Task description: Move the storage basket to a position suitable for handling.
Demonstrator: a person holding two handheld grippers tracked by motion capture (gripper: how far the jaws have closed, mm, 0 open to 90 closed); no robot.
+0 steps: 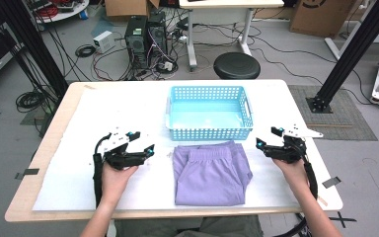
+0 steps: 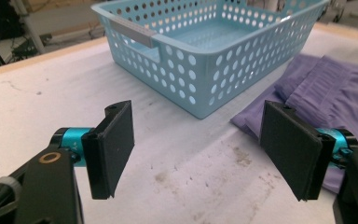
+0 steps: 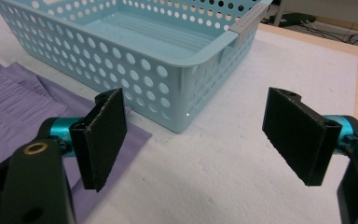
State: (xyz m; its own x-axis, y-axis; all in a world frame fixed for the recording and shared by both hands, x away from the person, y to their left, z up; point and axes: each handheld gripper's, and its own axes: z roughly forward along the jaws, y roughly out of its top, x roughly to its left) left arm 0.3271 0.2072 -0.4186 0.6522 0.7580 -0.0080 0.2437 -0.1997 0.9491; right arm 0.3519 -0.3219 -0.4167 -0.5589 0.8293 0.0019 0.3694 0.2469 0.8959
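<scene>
A person stands at the table (image 1: 69, 187) with a gripper in each hand, and both pairs of jaws stand wide with nothing between them.

The left gripper (image 1: 145, 145) hangs over bare white tabletop. In its own view (image 2: 198, 149) the folded purple garment (image 2: 326, 98) lies just past the jaw on the right side of that view — part of the cloth disappears behind that jaw, though whether the pad touches it I cannot tell. Ahead of the gap between the jaws sits the corner of the light blue basket (image 2: 205, 70), perforated all round and with nothing visible inside.

The right gripper (image 1: 266, 140) mirrors it on the other side. In its own view (image 3: 205, 144) the purple garment (image 3: 14, 102) runs under and behind the jaw on the left side of that view, its edge reaching just into the gap, while the other jaw stands over plain white surface. The basket (image 3: 168, 60) rises straight ahead of the jaws, near but apart from them.

From above, the garment (image 1: 211, 173) lies flat between the two grippers — one folded edge just short of the basket's (image 1: 209, 132) near wall.
</scene>
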